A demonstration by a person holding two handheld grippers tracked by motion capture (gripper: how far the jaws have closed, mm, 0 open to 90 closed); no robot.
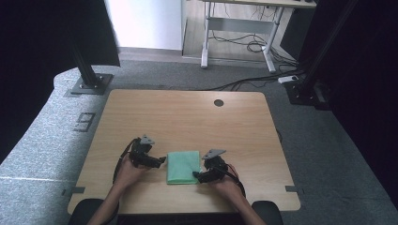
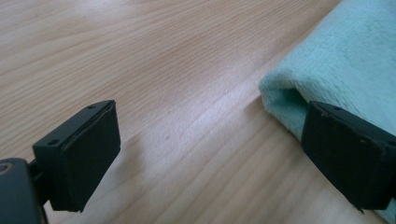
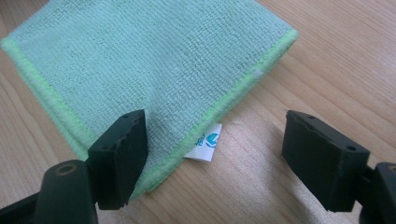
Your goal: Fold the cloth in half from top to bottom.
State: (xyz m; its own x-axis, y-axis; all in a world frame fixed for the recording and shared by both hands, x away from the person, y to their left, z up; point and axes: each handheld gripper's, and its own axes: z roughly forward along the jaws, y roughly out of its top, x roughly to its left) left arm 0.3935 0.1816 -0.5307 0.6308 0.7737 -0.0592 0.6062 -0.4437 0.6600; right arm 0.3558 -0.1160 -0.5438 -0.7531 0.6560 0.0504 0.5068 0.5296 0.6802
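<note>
My left gripper (image 1: 161,161) and right gripper (image 1: 198,176) sit low, tips facing each other, jaws spread wide, gripping nothing.

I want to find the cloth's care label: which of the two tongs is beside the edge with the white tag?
The right tongs: a small white tag pokes from the folded green microfibre cloth between its open jaws. The left tongs face a plain folded edge.

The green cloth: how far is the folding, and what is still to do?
The green cloth already lies folded into a compact rectangle on the table. Both grippers stand open at its sides: the left gripper at a folded edge, the right gripper over the corner with the white label. Neither grips it, so any further fold remains.
</note>
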